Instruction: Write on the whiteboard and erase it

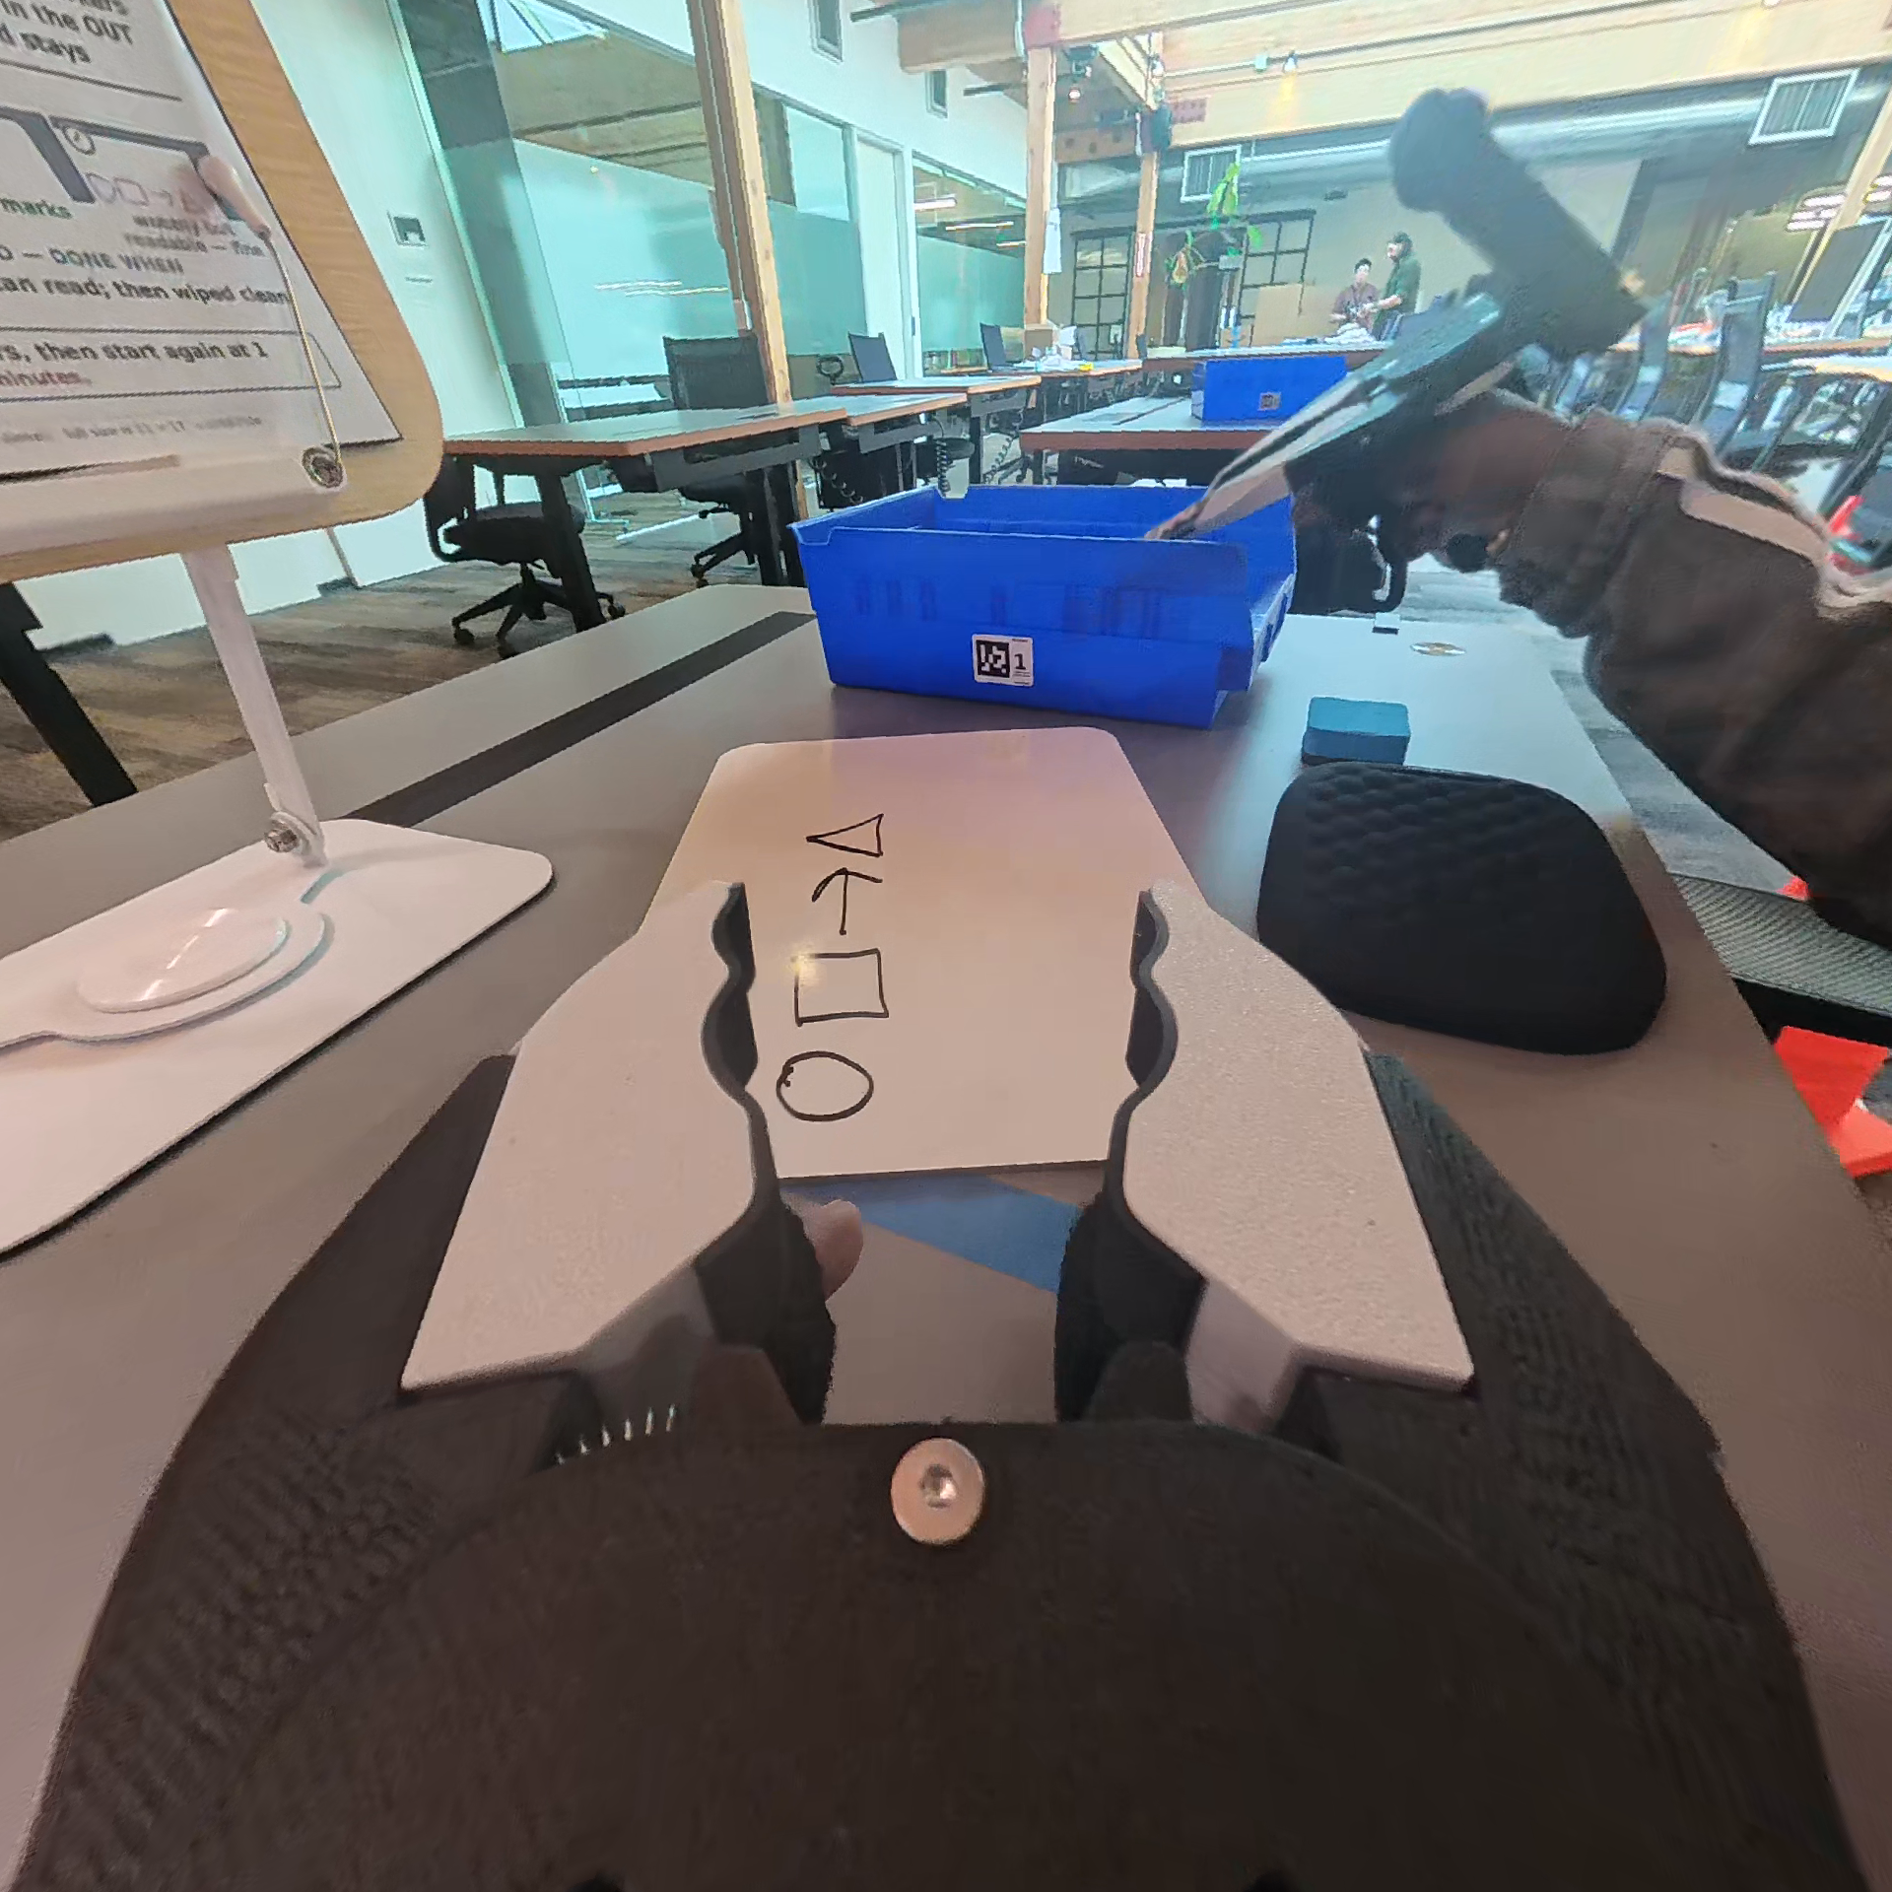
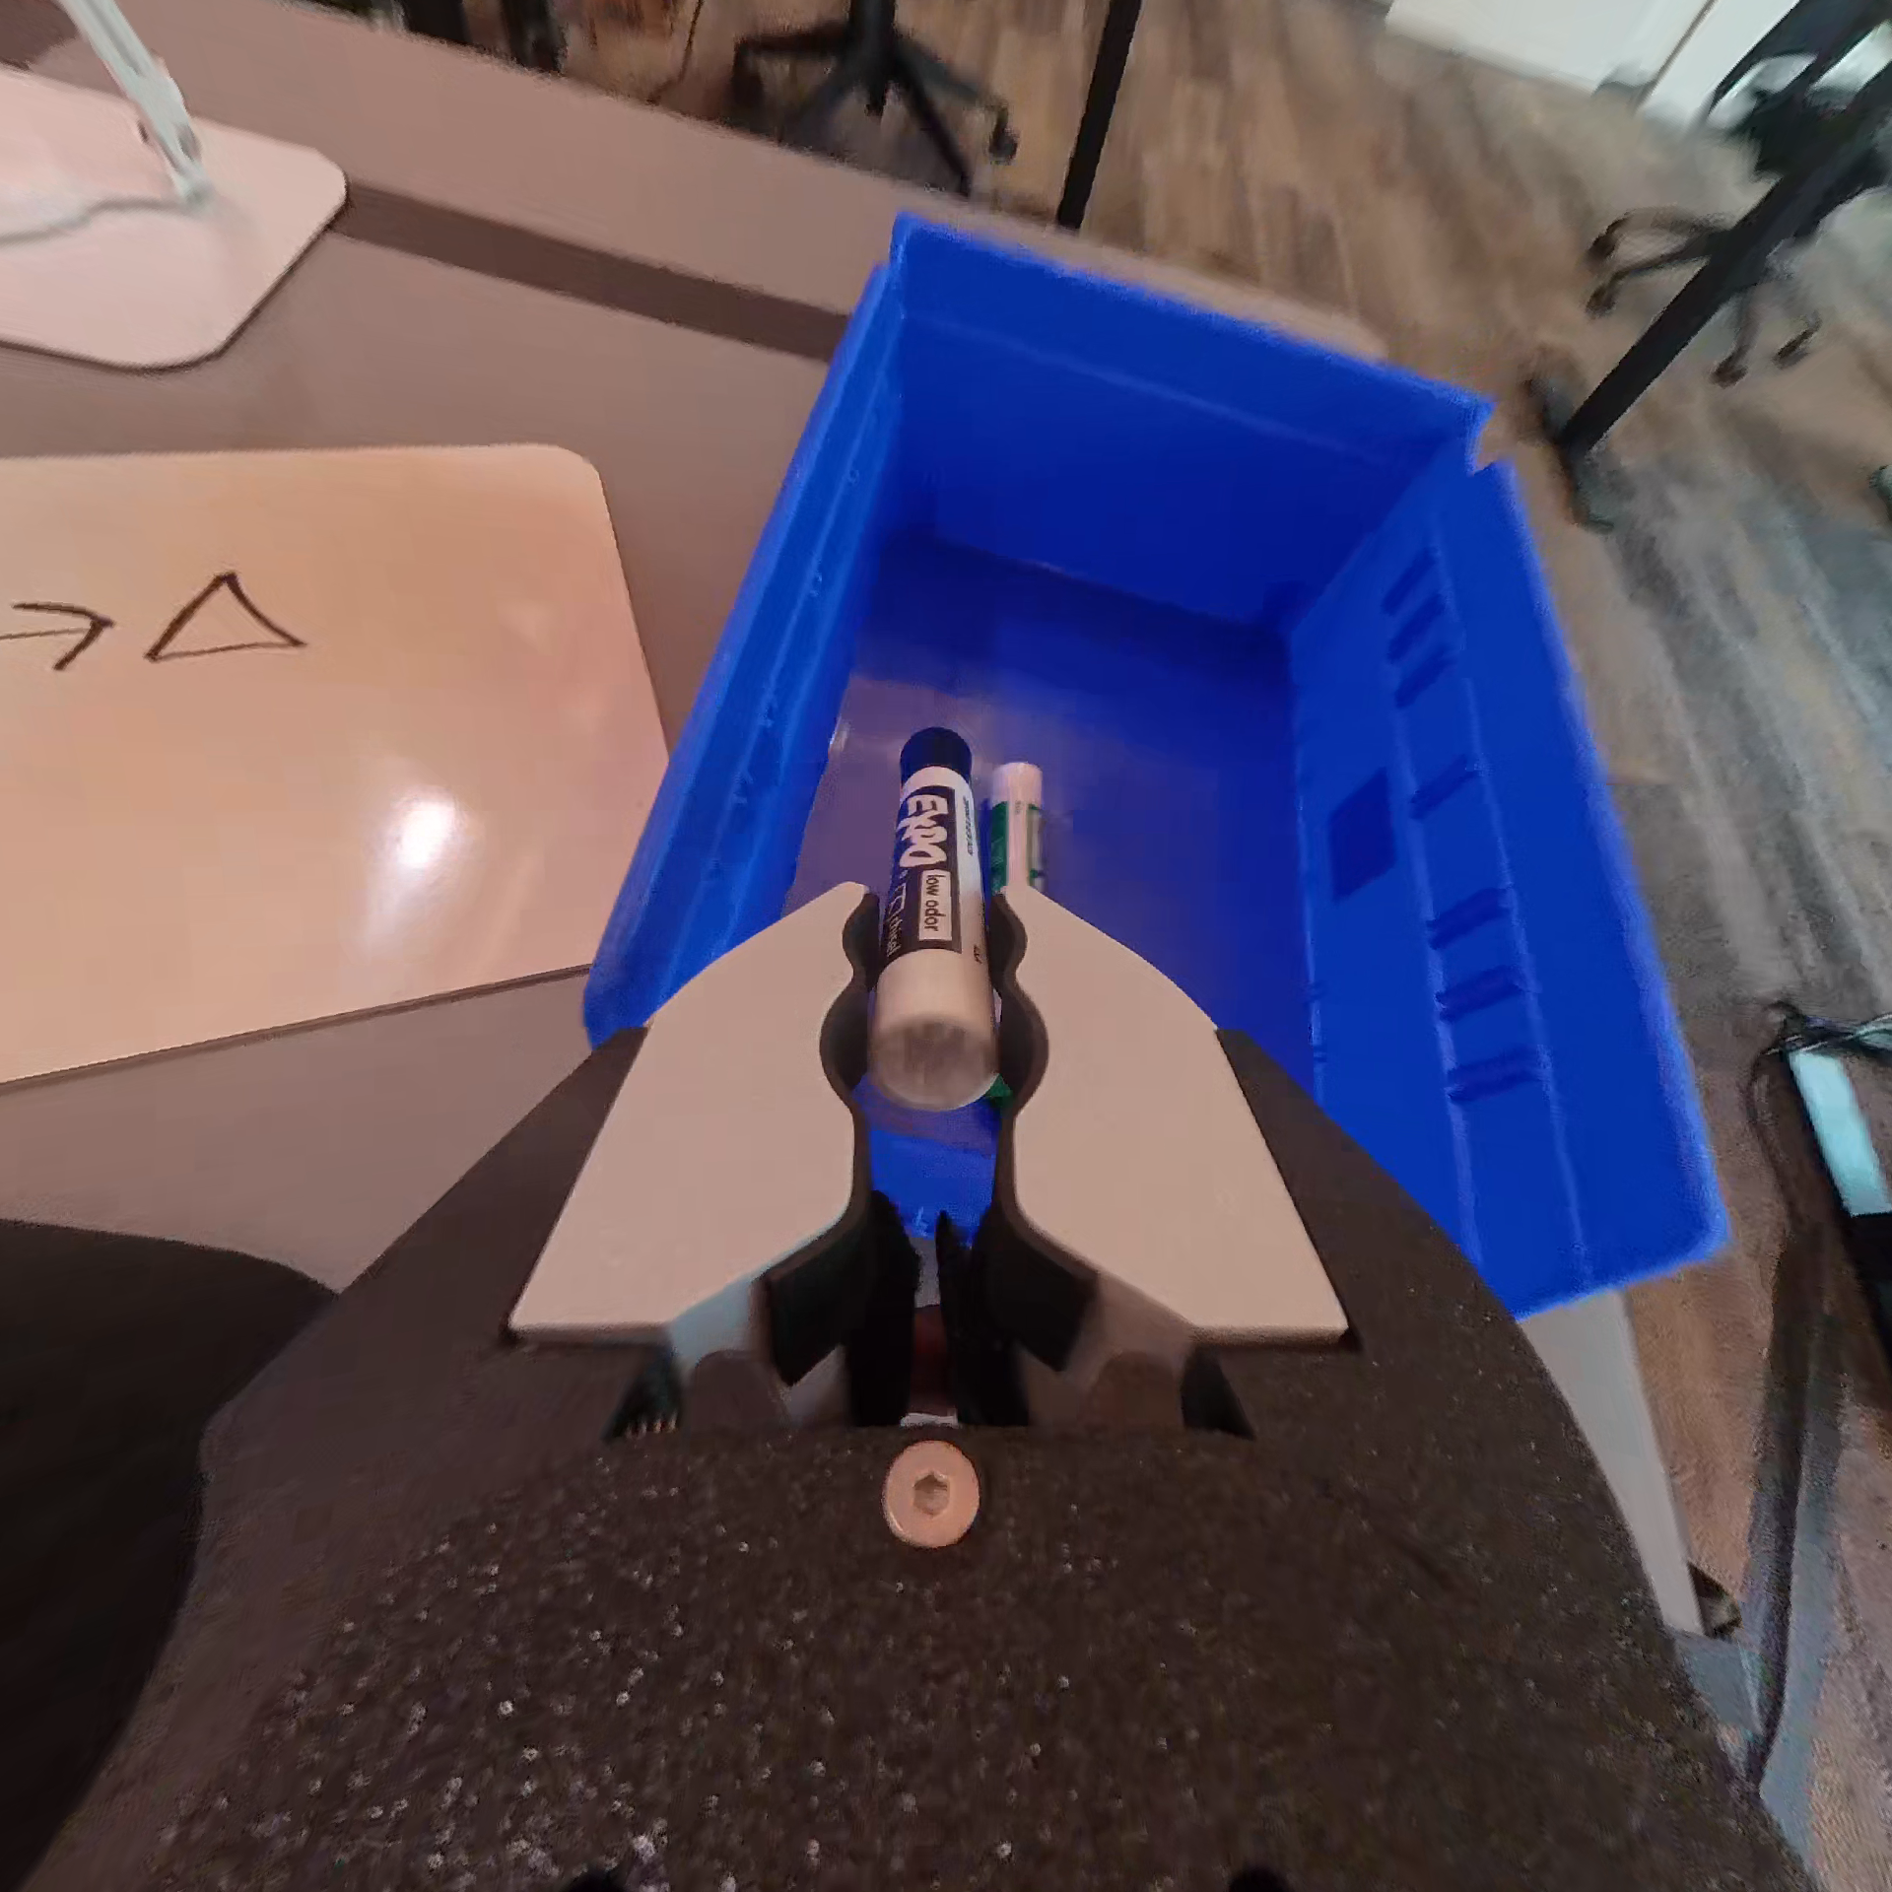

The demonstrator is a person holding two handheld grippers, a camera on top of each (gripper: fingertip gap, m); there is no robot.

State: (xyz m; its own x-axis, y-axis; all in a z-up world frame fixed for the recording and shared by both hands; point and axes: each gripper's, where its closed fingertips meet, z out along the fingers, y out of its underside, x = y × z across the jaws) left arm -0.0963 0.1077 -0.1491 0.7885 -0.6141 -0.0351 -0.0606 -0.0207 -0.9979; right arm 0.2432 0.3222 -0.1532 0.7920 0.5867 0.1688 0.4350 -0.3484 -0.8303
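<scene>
The whiteboard [image 1: 1024,819] lies flat on the table and bears a drawn circle, square, arrow and triangle. My left gripper [image 1: 942,901] hovers open and empty over its near end. My right gripper [image 2: 932,911] is shut on a black-capped marker [image 2: 927,870], cap pointing down into the blue bin [image 2: 1433,717]. A green marker [image 2: 1019,819] lies on the bin floor beside it. In the left wrist view the right gripper [image 1: 1177,527] reaches over the bin's [image 1: 1024,604] rim. A blue eraser [image 1: 1353,729] sits right of the board. The board's far end also shows in the right wrist view [image 2: 307,819].
A black mesh pad [image 1: 1454,901] lies right of the whiteboard. A document stand with a white base [image 1: 256,973] stands at the left. The table's right edge is close to the bin, with floor and cables [image 2: 1802,1126] beyond. Office desks and chairs are behind. The grippers' ends are close to 40 cm from one another.
</scene>
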